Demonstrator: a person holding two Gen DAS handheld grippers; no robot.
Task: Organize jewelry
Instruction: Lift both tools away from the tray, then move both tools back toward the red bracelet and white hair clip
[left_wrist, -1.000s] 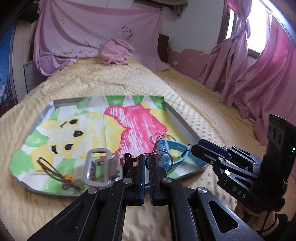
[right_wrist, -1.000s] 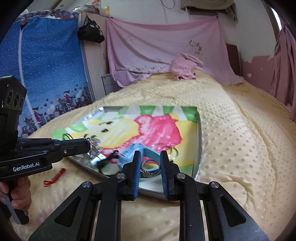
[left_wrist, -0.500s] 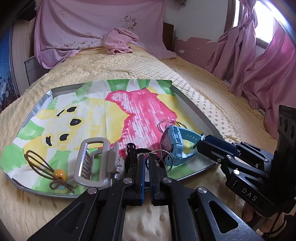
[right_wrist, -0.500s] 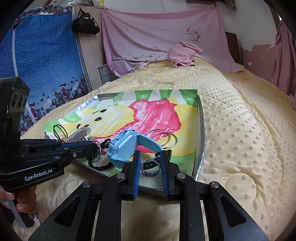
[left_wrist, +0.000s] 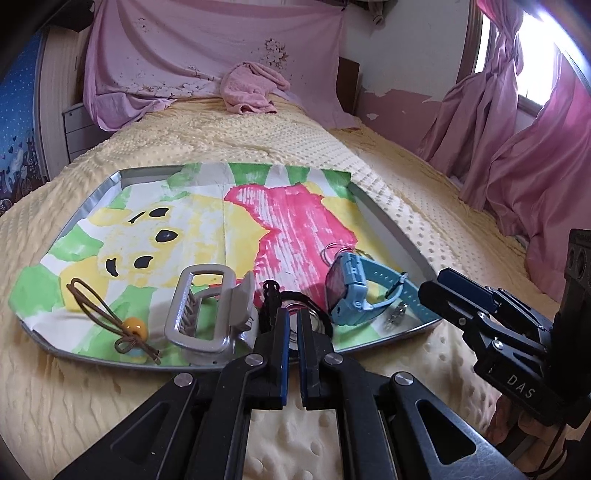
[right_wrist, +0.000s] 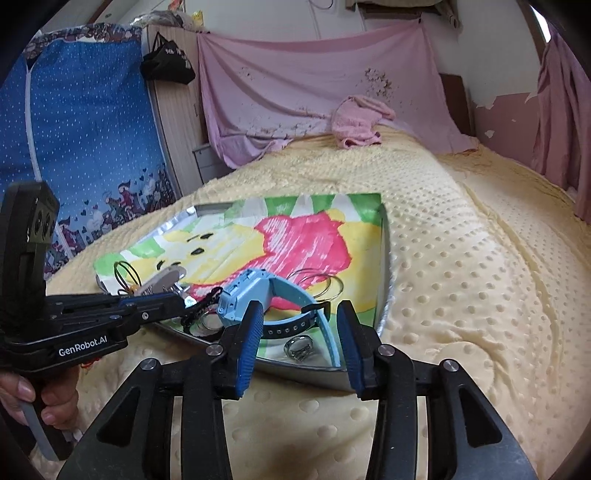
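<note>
Bedspread (right_wrist: 461, 277), yellow, dotted, under both claws.

Left claw (left_wrist: 291, 317): fingers closed almost together, tips at near rim of tray (right_wrist: 384, 295). Thin wire rings (left_wrist: 295, 310) and black hair tie (left_wrist: 271, 291) right at the tips; cannot tell whether either is pinched. Handle gripped by a hand (right_wrist: 55, 398).

Right claw (right_wrist: 299, 317): jaws parted, just been opening. Strap of blue watch (right_wrist: 243, 295) between the pads, not clamped; left pad just beside the strap, actual contact unclear.

Blue watch: lying on its side in near right corner of tray, case toward the left claw, straps curving toward the right claw.

Silver ring (right_wrist: 298, 347): flat on tray, just beside the watch strap, between the right claw's fingers in the right wrist view.

Grey hair clip (left_wrist: 207, 314): near edge of tray, just left of the left claw.

Brown hair tie with orange bead (left_wrist: 133, 326): near left corner of tray.

Wire bangles (right_wrist: 325, 284): behind the watch, overlapping.

Painted paper (left_wrist: 288, 221): yellow, pink and green, lining the tray.

Pink towel (left_wrist: 251, 88): crumpled at far end of bed.

Pink sheet (left_wrist: 203, 37): hung on far wall.

Pink curtains (left_wrist: 535, 147): at window, right.

Blue dotted fabric (right_wrist: 85, 129): left of bed, black bag (right_wrist: 166, 66) above.
</note>
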